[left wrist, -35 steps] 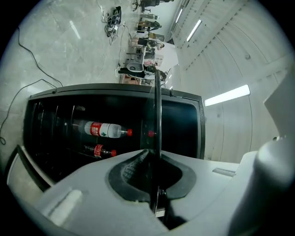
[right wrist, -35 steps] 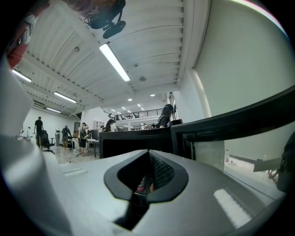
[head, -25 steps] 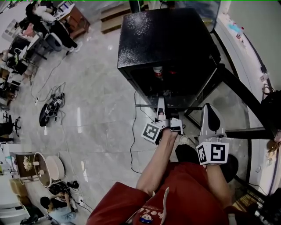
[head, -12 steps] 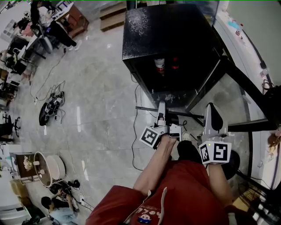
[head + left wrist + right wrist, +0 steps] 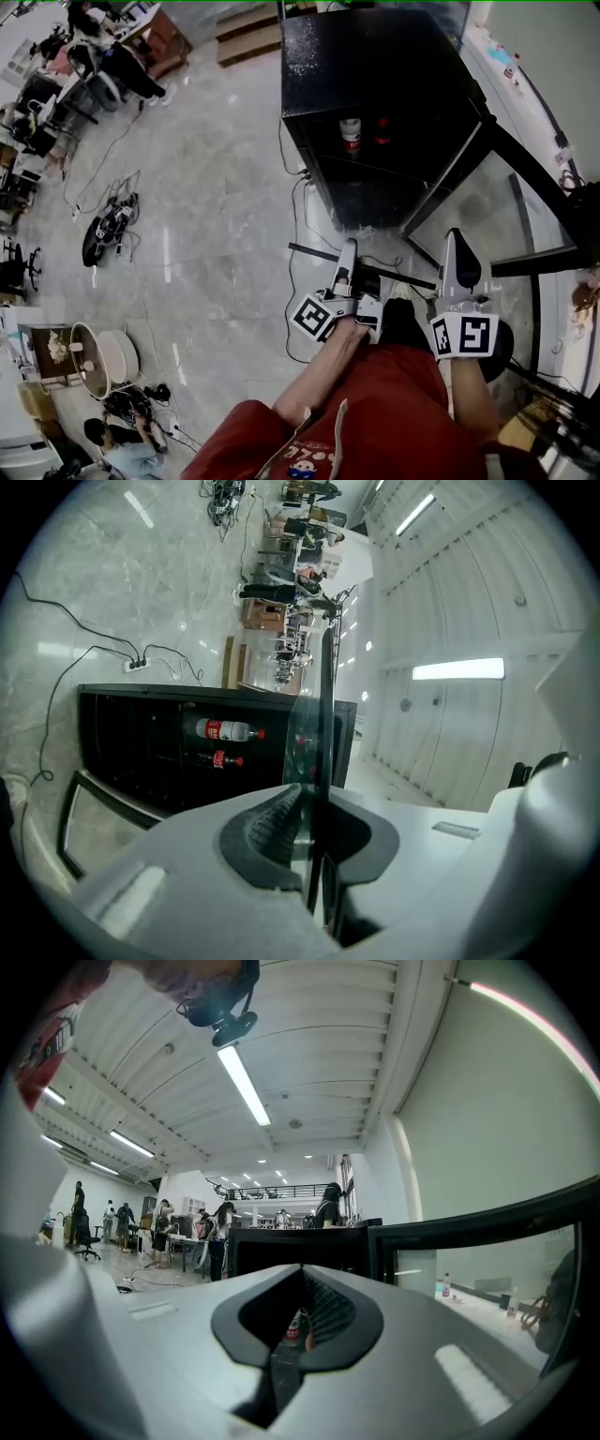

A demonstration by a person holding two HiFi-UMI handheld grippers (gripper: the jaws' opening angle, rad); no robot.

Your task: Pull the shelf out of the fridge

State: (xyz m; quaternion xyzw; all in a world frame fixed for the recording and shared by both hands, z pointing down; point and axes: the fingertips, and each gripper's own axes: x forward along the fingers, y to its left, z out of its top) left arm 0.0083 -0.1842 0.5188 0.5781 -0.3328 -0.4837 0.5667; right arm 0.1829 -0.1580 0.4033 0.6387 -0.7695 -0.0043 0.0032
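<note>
Floor (image 5: 216,216): pale marble.
Shelf (image 5: 325,705): looks clear of fridge (image 5: 375,56) (just needs setting down), pinched by left gripper (image 5: 314,825).
Right gripper (image 5: 298,1321): jaws together, empty.

The right hand-held gripper (image 5: 302,1271) points level at the black fridge (image 5: 281,1246), jaws together on nothing. Through the hollow between them shows a red-labelled bottle (image 5: 294,1327) (small, partly hidden). The glass door (image 5: 478,1260) stands open at right.

Glossy grey marble floor (image 5: 211,187), trailing cables (image 5: 106,231), distant desks (image 5: 157,39).
</note>
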